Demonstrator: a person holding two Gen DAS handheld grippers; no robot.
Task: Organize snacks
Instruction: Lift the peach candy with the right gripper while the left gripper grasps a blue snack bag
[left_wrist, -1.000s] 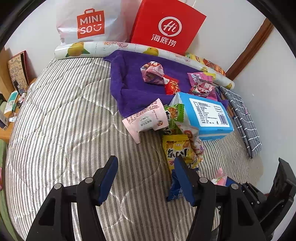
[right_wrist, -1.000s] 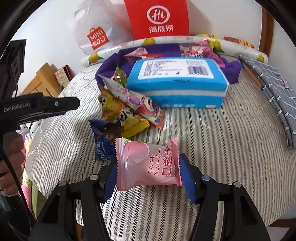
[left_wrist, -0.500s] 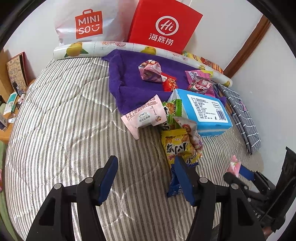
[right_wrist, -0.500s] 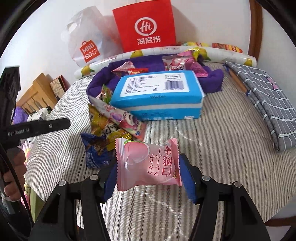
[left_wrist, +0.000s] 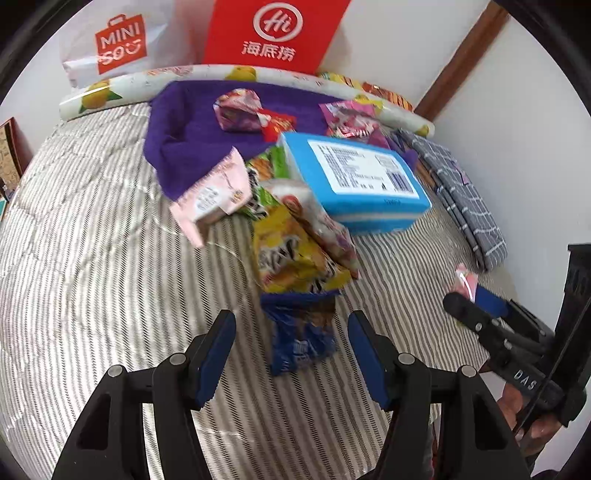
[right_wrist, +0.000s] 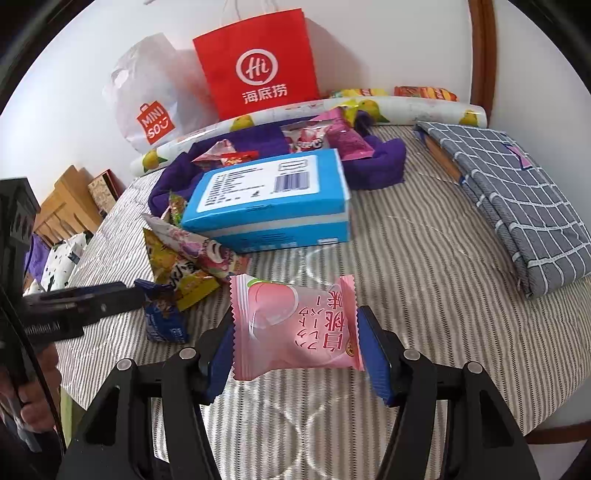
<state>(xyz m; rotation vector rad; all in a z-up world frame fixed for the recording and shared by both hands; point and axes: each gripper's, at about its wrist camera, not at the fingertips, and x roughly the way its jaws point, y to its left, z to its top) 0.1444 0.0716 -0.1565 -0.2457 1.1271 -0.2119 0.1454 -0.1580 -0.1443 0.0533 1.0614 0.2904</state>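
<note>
Right claw (right_wrist: 295, 345) clamped on pink peach snack packet (right_wrist: 295, 328), held above the striped bed (right_wrist: 424, 266), near its front edge. Left claw (left_wrist: 291, 334) spread wide, gripping nothing; dark blue snack bag (left_wrist: 301, 325) lies on the bed between its fingers. Behind: yellow snack bag (left_wrist: 291, 254), blue box (left_wrist: 354, 181), purple cloth (left_wrist: 192, 122) with more snacks. Red paper bag (right_wrist: 258, 62) against wall.
</note>
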